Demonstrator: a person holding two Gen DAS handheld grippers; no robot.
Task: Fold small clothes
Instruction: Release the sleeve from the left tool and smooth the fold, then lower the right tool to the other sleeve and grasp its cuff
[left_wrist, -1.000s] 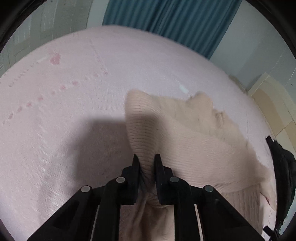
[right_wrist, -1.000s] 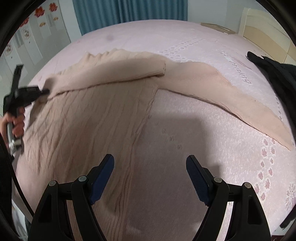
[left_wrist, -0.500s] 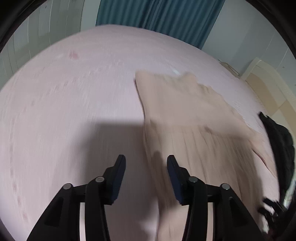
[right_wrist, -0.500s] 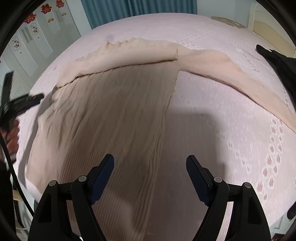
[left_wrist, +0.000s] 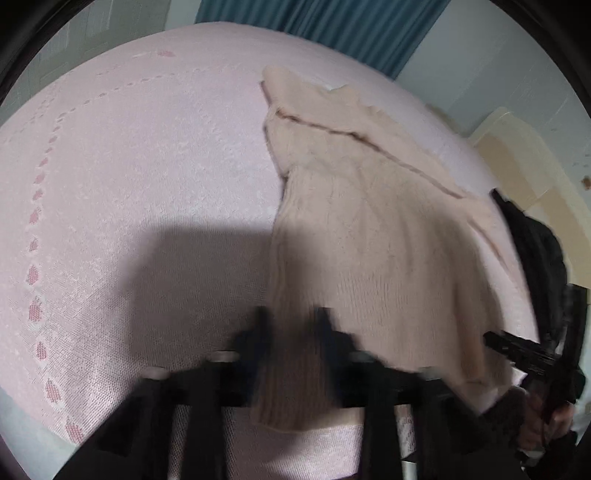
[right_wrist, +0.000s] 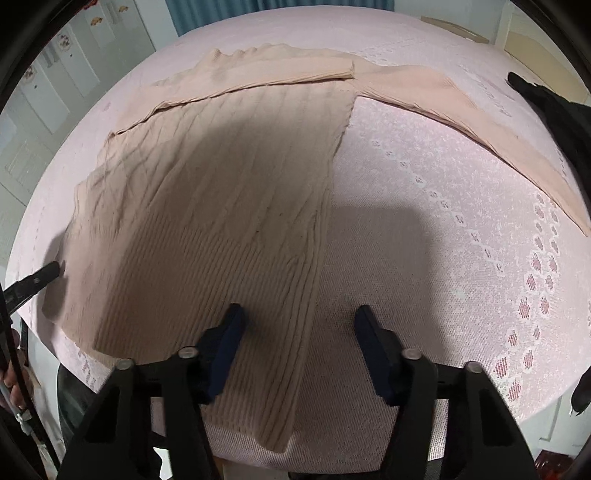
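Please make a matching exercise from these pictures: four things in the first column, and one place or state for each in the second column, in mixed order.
Column 1
1. beige ribbed knit sweater
2. black garment
3. right gripper
4. teal curtain

Column 2
A. hangs behind the bed
B. lies spread on the pink bedspread
C. open, above the sweater's hem corner
D. lies at the bed's right edge

Pairs: 1-B, 2-D, 3-C, 4-A

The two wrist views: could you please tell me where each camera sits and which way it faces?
Left wrist: on the left gripper, looking along the sweater's left edge toward the curtain; its blurred fingers show, and the right gripper at right.
Right wrist: on the right gripper, looking across the sweater's bottom right corner; its open fingers show, and the left gripper at left.
Shared: sweater, pink bed, black garment, each other's gripper.
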